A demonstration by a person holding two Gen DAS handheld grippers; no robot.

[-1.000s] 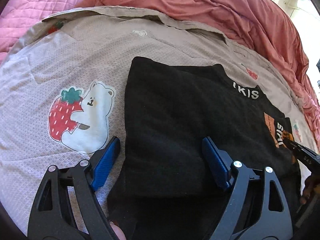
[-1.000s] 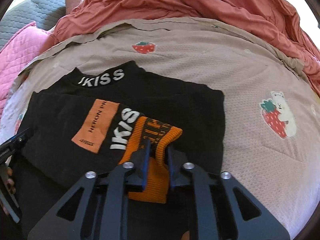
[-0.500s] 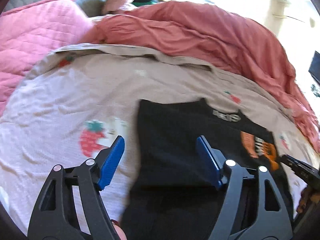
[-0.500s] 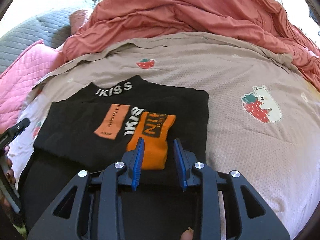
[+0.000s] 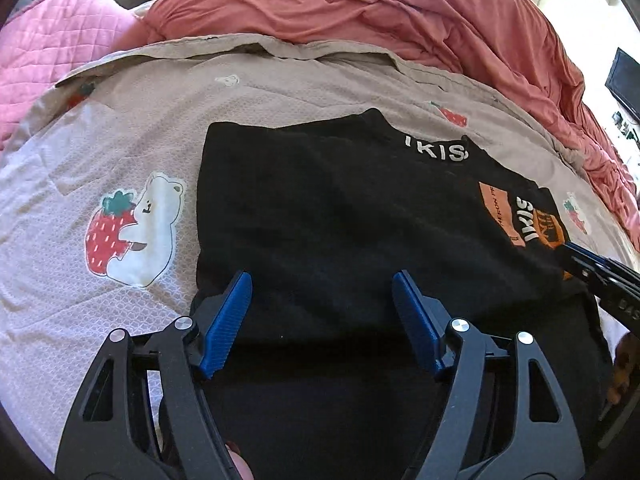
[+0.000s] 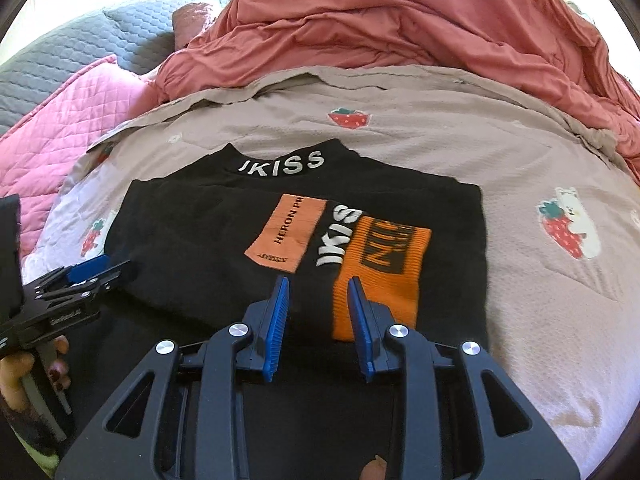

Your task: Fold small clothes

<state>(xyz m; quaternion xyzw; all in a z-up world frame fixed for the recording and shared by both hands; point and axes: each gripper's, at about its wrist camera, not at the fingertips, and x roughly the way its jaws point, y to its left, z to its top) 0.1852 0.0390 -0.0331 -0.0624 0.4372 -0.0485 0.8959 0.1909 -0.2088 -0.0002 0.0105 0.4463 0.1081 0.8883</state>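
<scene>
Both spread and empty: left gripper [image 5: 322,304] and right gripper [image 6: 318,312], above folded black sweater with orange cuff [image 6: 224,240] on beige strawberry-print bedsheet [image 6: 520,152].

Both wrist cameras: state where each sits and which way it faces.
Left wrist: behind the open left gripper, facing the black top's plain left half; a fingertip shows below.
Right wrist: behind the open right gripper, facing the orange cuff; the left hand shows.
Shared: top, strawberry sheet, red duvet.
</scene>
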